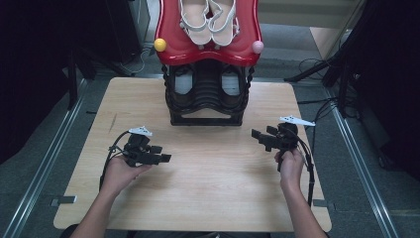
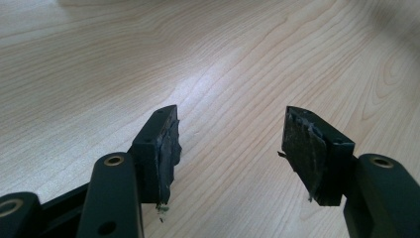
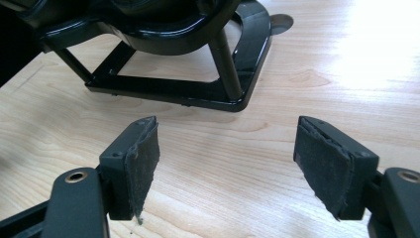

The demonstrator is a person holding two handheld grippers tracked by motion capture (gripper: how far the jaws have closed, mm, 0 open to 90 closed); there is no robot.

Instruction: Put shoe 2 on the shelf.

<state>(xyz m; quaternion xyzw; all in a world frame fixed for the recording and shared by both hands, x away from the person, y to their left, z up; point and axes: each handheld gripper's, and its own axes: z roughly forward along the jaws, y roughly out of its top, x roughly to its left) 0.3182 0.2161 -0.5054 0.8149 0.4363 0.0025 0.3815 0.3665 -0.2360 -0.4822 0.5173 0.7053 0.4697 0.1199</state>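
**Both grippers held empty over the table, shoe rack ahead**

Nearest the high camera, two bare forearms are seen at the pale wooden table (image 1: 208, 198). The black left gripper (image 1: 166, 158) is held with jaws spread and empty. The black right gripper (image 1: 255, 134) is likewise parted, nothing between its pads (image 3: 141, 163). The black-framed, red-topped shoe rack (image 1: 207, 49) stands at the far edge, white strappy sandals (image 1: 208, 20) laid on top, well apart from both grippers.

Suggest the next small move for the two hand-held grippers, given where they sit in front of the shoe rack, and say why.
Probably advance the right gripper toward the black two-tier shoe rack with the red top shelf. Both it and the left gripper are open and empty over the light wooden table, and the right gripper view already faces the rack's base; the white strappy sandals sit untouched on top.
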